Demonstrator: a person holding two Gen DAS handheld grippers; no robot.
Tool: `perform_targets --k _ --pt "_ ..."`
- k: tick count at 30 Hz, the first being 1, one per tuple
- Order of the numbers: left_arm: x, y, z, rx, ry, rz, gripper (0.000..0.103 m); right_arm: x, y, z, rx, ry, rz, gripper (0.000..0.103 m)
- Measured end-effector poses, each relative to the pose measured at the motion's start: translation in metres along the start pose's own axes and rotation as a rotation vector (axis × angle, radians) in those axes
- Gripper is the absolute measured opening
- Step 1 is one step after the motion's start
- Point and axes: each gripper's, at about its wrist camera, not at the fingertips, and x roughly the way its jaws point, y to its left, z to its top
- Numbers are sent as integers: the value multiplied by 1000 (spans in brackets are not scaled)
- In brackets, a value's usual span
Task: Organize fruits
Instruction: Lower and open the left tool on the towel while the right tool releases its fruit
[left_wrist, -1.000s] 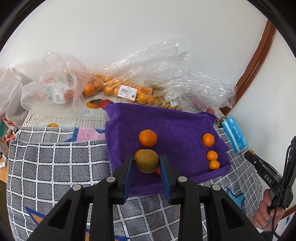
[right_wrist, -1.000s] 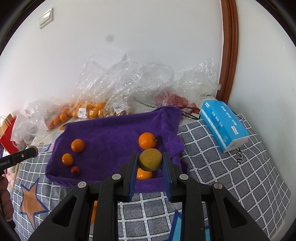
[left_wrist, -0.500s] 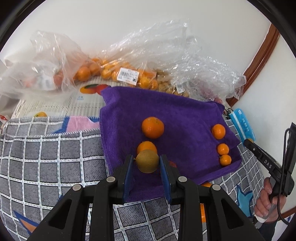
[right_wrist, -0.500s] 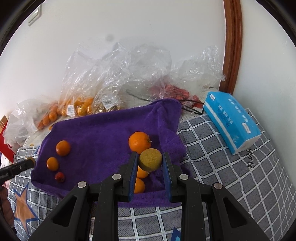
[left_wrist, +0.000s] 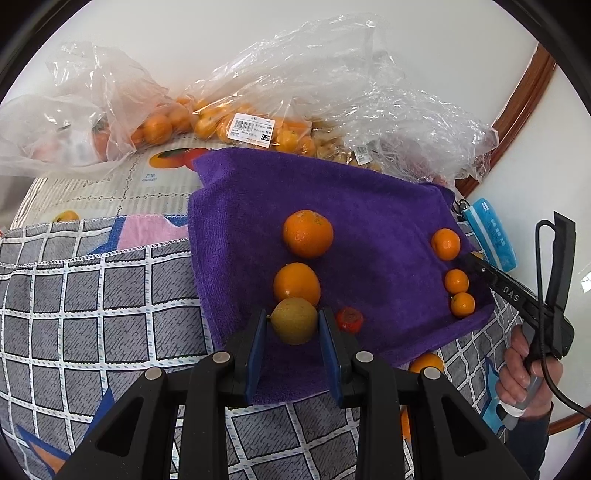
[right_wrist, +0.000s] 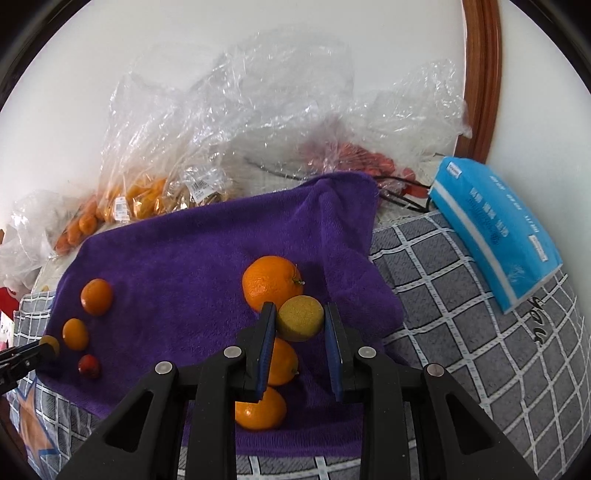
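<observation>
"DAS" on the right tongs' black body (left_wrist: 513, 295); "7.26" on the orange bag's price label (left_wrist: 252, 130).

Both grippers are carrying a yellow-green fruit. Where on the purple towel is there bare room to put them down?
The widest bare patch of the purple towel lies between the column of oranges and the smaller oranges, toward the plastic bags. The raised corner near the blue tissue pack is bare too. The near edge under the right gripper is crowded.

Bright, even daylight, sharp focus.
Fisheye bends the edges into black corners; glare glints on the plastic bags (left_wrist: 303, 74).
</observation>
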Motion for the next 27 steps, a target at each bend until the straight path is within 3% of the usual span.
perform_targets --k 15,27 --pt "11 -7 -1 19 43 -9 28 2 -2 -5 0 18 -5 26" --pt "11 -9 -1 -7 60 -22 28 -31 -1 -6 -18 -6 -20 36"
